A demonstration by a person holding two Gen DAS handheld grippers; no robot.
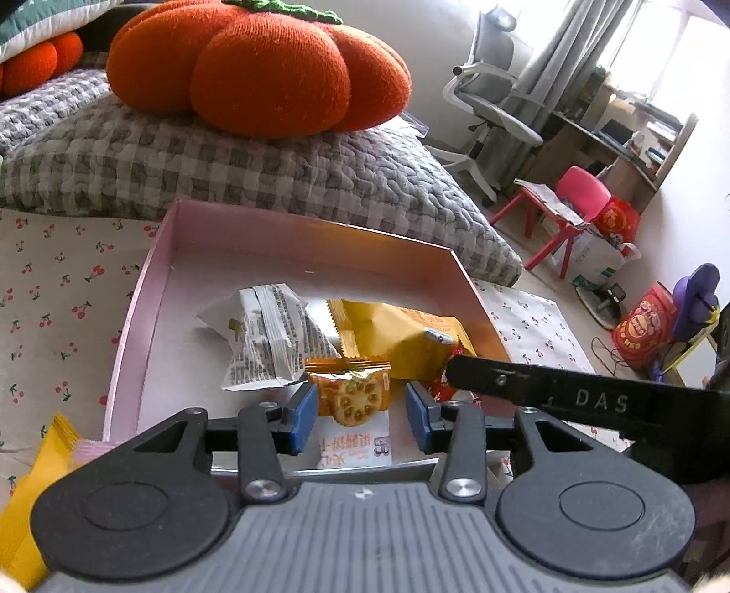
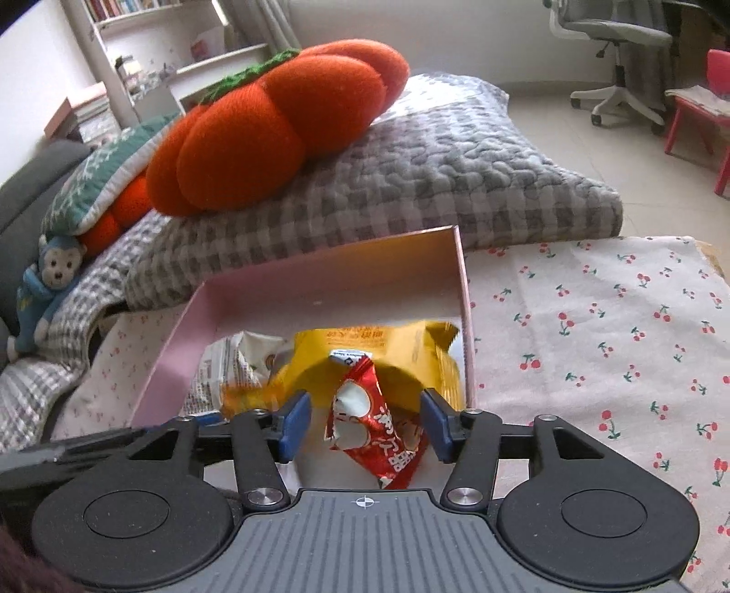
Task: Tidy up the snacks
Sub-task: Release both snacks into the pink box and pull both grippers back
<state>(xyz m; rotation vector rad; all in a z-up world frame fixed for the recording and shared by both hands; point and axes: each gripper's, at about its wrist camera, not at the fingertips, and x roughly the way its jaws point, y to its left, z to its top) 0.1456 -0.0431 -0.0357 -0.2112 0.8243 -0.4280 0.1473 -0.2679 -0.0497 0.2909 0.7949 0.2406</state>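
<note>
While both grippers gape, cracker packet (image 1: 351, 401) and red packet (image 2: 378, 424) lie between.

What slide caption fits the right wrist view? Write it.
Right tool open around red snack packet in pink box.

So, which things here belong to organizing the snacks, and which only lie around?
Belong to the job:
pink box
biscuit packet
red snack packet
yellow packet
white printed packet

Only lying around:
pumpkin cushion
grey blanket
monkey toy
office chair

Sunlit window (image 1: 657, 41), pale floor (image 2: 570, 137), grey office chair (image 1: 492, 100).
</note>
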